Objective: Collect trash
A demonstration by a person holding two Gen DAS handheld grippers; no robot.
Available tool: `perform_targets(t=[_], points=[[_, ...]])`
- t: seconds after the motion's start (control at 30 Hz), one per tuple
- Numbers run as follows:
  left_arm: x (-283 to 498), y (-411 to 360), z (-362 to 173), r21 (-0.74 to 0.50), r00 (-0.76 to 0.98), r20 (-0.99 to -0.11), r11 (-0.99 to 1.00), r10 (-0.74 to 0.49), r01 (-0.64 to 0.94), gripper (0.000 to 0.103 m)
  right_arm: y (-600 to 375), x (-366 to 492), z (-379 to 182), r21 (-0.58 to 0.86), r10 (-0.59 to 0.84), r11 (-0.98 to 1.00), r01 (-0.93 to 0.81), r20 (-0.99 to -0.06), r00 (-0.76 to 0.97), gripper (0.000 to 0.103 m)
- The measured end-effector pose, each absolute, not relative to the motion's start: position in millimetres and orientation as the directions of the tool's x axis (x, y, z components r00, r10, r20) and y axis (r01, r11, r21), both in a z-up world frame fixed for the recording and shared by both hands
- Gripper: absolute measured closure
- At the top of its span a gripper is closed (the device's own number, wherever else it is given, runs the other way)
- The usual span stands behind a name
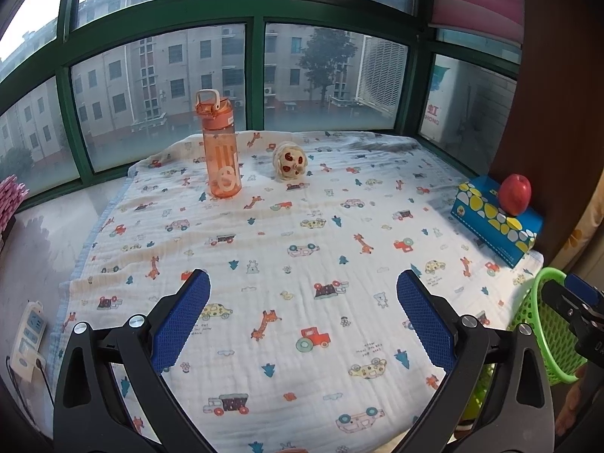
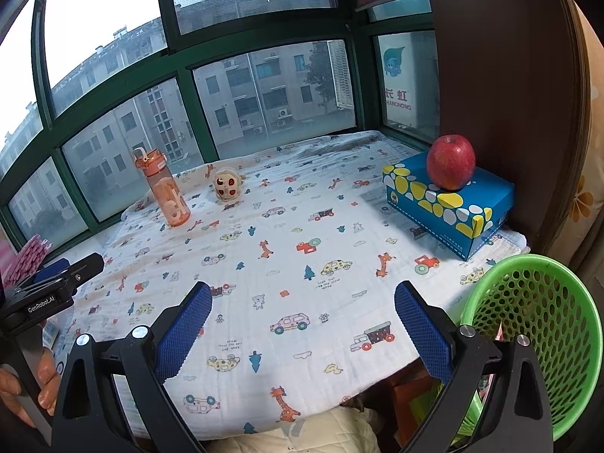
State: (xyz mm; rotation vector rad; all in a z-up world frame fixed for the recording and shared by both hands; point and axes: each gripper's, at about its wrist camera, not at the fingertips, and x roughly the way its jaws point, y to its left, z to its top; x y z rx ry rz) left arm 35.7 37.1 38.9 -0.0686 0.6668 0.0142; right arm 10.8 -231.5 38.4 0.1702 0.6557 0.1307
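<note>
both grippers spread wide, holding nothing: left gripper, right gripper; green basket lower right, orange bottle upper left

The green perforated plastic basket stands upright at the near right corner of the worktop, just beside the edge of the printed cloth, its round mouth open upward. Something pinkish shows through its mesh, too hidden to identify. In the left wrist view the same basket appears at the far right edge, partly covered. A small round cream-coloured item with dark red spots lies on the cloth near the window, just right of the orange bottle, apart from it.
</note>
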Motion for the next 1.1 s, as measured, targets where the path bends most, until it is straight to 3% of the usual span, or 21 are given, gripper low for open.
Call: perform_targets(t=[1.1], points=[[35.6, 33.8, 37.4, -0.059, 0.782, -0.623, 0.998, -0.009, -0.036, 0.005, -232.0, 10.1, 37.9, 0.214, 0.185, 0.974, -0.069, -0.589, 0.787, 0.009]])
